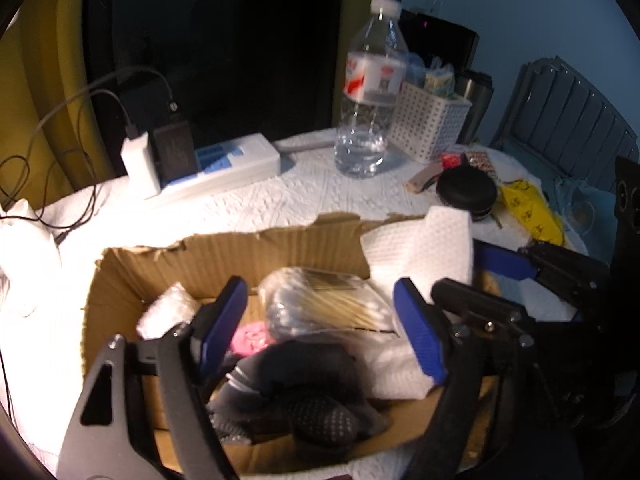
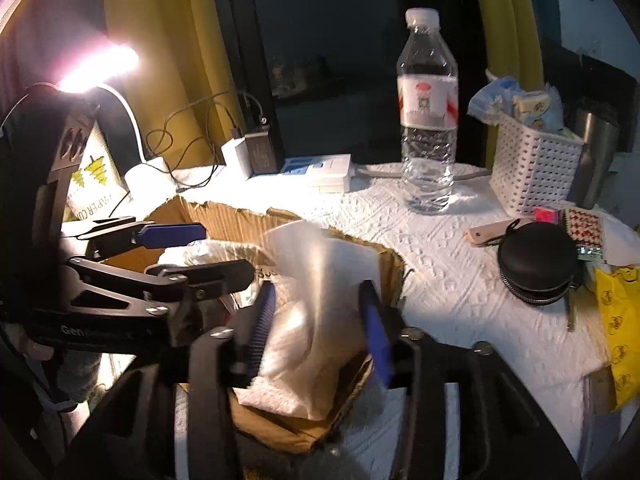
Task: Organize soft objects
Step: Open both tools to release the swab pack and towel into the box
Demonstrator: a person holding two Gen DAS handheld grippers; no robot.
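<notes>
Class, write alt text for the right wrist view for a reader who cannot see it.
The right tongs hold a folded white paper towel over an open cardboard box, with the left tongs open beside them. Behind, on a white-covered table, stand a water bottle and a white basket.

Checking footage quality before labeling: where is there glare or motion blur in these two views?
Left wrist view: table covering blown out at left, contents of cardboard box sharp. Right wrist view: lamp flares at upper left; the white tissue between the right gripper fingers is smeared by motion.
</notes>
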